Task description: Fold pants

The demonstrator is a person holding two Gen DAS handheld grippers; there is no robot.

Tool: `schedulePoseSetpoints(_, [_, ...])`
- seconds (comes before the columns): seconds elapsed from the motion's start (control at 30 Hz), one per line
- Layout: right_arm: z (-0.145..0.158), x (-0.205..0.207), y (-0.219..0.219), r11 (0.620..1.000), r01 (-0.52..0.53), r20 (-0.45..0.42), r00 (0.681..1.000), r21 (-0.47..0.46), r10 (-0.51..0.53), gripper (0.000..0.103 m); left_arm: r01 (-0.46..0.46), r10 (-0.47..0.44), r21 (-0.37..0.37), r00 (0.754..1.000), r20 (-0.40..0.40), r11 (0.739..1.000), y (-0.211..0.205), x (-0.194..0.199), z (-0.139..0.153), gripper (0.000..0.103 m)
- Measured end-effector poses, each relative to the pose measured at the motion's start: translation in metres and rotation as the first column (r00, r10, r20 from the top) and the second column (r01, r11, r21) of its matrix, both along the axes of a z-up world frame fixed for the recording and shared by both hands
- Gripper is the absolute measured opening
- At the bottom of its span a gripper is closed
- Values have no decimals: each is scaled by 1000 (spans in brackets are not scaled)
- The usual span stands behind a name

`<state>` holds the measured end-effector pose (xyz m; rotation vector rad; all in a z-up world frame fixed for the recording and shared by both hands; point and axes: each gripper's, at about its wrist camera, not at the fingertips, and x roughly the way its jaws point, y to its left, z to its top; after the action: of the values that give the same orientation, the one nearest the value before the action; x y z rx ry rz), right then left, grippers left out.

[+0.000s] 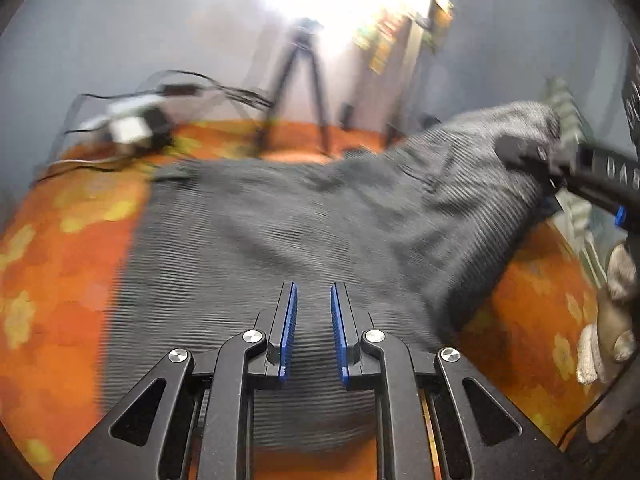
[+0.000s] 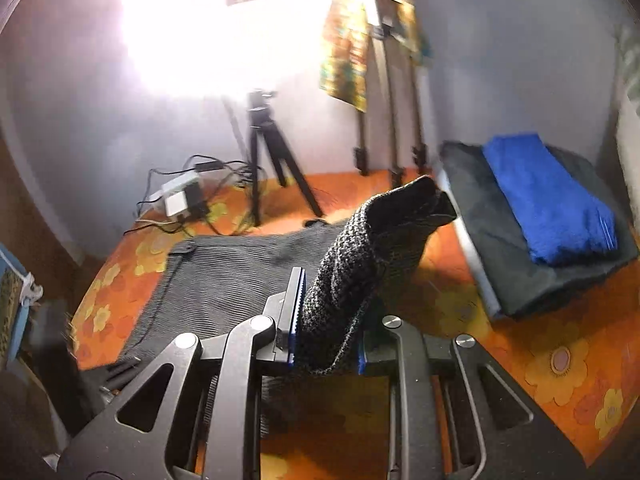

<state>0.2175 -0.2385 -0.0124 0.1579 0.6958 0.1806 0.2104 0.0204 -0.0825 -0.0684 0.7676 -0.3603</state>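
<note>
1. An orange floral cloth (image 2: 520,344) covered the work surface; a tripod (image 2: 272,160) stood at its far edge.
2. The grey ribbed pants (image 1: 248,232) lay spread on the cloth, one end lifted.
3. The left gripper (image 1: 314,328) hovered over the pants, jaws slightly parted, holding nothing.
4. The right gripper (image 2: 326,316) was clamped on the raised end of the pants.
5. Folded blue and dark garments (image 2: 552,208) lay to the right of the pants.

Far side: tripod (image 2: 264,152), cables (image 2: 188,196) obstruct | Right: folded clothes stack (image 2: 540,220) obstructs | Near right: bare orange surface (image 2: 520,360), passable
</note>
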Motion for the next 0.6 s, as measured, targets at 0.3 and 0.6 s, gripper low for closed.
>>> schedulePoseSetpoints(0.3, [13, 0, 103, 978, -155, 44, 986, -138, 162, 19, -249, 248, -77, 969, -19, 965, 120, -7, -2, 14])
schedulePoseSetpoints(0.6, [-32, -9, 219, 879, -354, -26, 931, -318, 365, 16, -368, 367, -127, 930, -33, 921, 186, -14, -4, 14])
